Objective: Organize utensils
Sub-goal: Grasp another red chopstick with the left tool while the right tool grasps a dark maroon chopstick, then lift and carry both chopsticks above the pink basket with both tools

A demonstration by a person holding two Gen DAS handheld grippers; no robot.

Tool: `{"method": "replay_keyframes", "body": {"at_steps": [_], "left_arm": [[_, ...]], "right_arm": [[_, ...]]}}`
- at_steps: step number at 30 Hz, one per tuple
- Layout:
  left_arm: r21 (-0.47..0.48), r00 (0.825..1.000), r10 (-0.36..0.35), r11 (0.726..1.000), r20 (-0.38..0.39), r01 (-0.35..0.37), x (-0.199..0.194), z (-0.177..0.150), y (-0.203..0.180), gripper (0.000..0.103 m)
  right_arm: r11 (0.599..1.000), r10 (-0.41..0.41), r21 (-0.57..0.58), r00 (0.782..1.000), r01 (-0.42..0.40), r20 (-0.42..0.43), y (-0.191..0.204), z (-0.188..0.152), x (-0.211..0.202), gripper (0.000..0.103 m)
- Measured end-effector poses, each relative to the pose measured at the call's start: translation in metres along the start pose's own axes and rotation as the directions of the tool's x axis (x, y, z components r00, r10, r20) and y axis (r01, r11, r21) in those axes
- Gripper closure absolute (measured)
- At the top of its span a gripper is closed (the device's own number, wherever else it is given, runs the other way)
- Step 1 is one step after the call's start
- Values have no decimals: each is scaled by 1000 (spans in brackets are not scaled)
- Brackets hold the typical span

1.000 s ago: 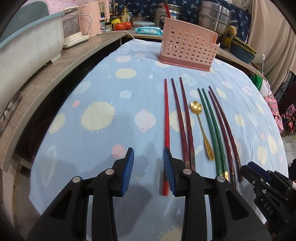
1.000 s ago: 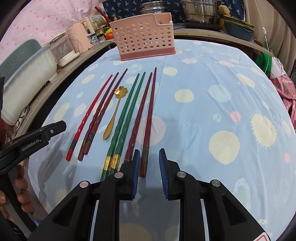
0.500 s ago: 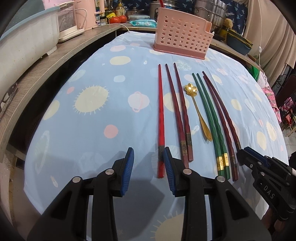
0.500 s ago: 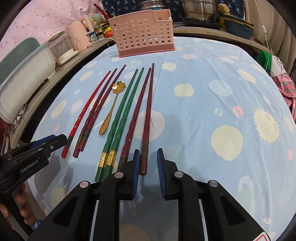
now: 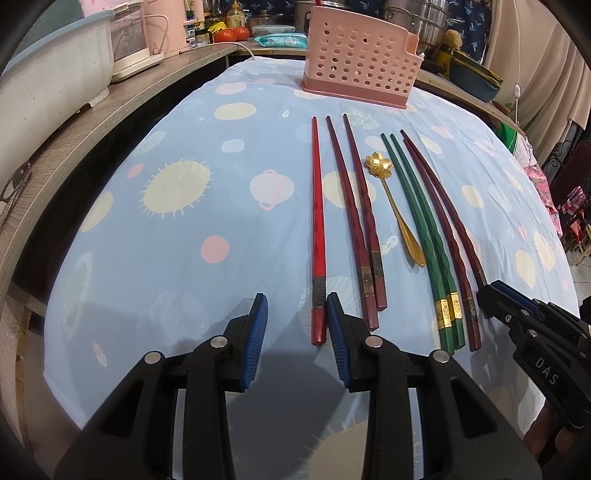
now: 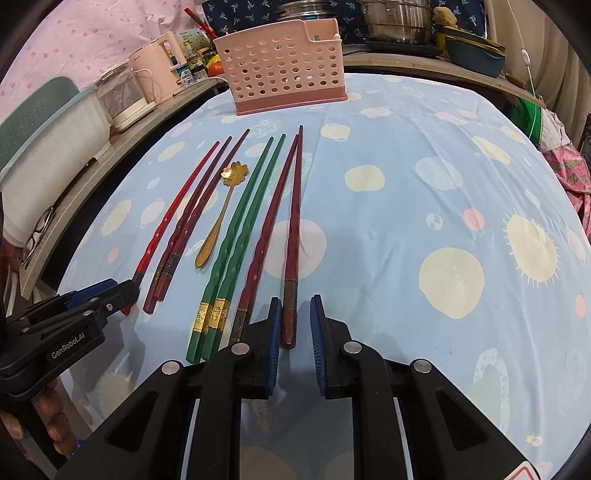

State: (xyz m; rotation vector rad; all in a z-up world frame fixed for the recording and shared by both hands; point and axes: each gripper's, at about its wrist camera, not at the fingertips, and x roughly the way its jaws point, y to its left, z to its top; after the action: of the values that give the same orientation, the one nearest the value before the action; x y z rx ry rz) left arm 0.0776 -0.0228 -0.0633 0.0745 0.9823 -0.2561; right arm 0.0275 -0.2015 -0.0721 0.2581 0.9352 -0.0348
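Several chopsticks lie side by side on the blue tablecloth: a bright red chopstick point(image 5: 317, 236), a dark red pair point(image 5: 354, 218), a green pair point(image 5: 421, 229) and a maroon pair point(image 6: 291, 236). A gold flower spoon point(image 5: 391, 199) lies between them. A pink perforated utensil basket point(image 5: 358, 55) stands at the far end. My left gripper point(image 5: 295, 314) is open, the bright red chopstick's near end between its fingers. My right gripper point(image 6: 293, 317) is open around the rightmost maroon chopstick's near end point(image 6: 289, 321).
A wooden counter point(image 5: 110, 107) runs along the left with a pink kettle point(image 6: 159, 70), a white appliance, bottles and tomatoes. Steel pots point(image 6: 395, 18) and a blue dish stand behind the basket. Glasses point(image 6: 37, 236) lie on the counter.
Both grippers have moved forward and lower toward the chopsticks' near ends. The right gripper's jaws have opened slightly wider. Nothing has been picked up.
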Motion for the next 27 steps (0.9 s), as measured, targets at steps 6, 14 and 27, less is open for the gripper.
{"method": "replay_keyframes", "body": {"at_steps": [6, 14, 27], "left_arm": [[6, 1000, 2, 1000, 1, -2, 0, 0, 1, 73], [13, 1000, 7, 1000, 8, -7, 0, -2, 1, 94], [14, 1000, 0, 1000, 2, 0, -5, 1, -4, 95]], "right_arm": [[1000, -1, -1, 1000, 1, 1, 0, -1, 0, 88], [1000, -8, -10, 1000, 8, 7, -1, 0, 0, 90], [1000, -3, -11, 1000, 3, 6, -3, 0, 0, 96]]}}
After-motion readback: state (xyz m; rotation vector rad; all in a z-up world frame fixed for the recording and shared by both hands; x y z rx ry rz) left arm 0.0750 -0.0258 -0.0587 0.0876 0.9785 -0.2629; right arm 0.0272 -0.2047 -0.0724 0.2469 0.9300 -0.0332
